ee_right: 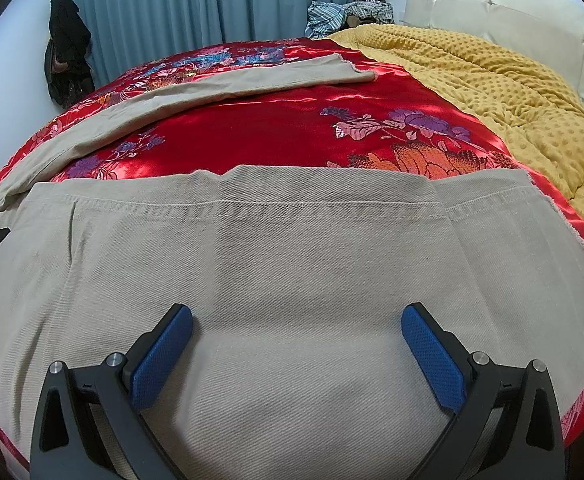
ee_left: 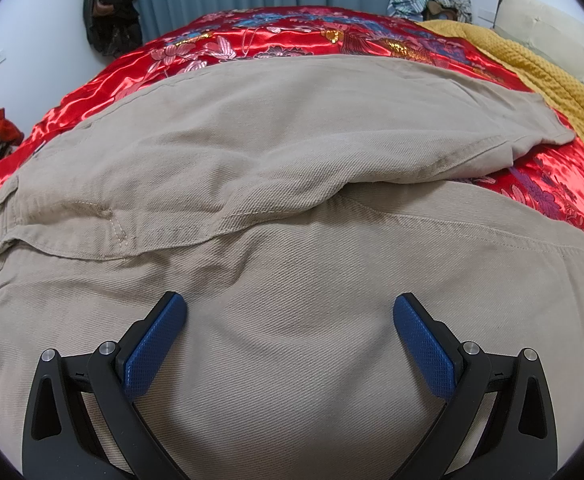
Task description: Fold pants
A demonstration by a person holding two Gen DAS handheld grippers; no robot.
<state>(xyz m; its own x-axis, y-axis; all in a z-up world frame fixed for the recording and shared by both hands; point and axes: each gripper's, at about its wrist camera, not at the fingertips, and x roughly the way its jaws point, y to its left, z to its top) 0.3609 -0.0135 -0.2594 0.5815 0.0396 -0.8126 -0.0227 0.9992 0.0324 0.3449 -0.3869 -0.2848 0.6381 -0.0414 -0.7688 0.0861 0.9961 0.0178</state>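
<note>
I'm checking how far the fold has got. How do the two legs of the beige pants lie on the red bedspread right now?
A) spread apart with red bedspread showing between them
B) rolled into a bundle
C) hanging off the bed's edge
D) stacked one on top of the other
A: in the right wrist view the far leg and the near leg of the pants lie apart, with a band of red bedspread between them.

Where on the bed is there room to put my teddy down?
The widest bare patch is the red cover between the two pant legs: the near leg under the right gripper and the far leg. The yellow blanket is also free. Near the left gripper, pants cover nearly everything.
</note>
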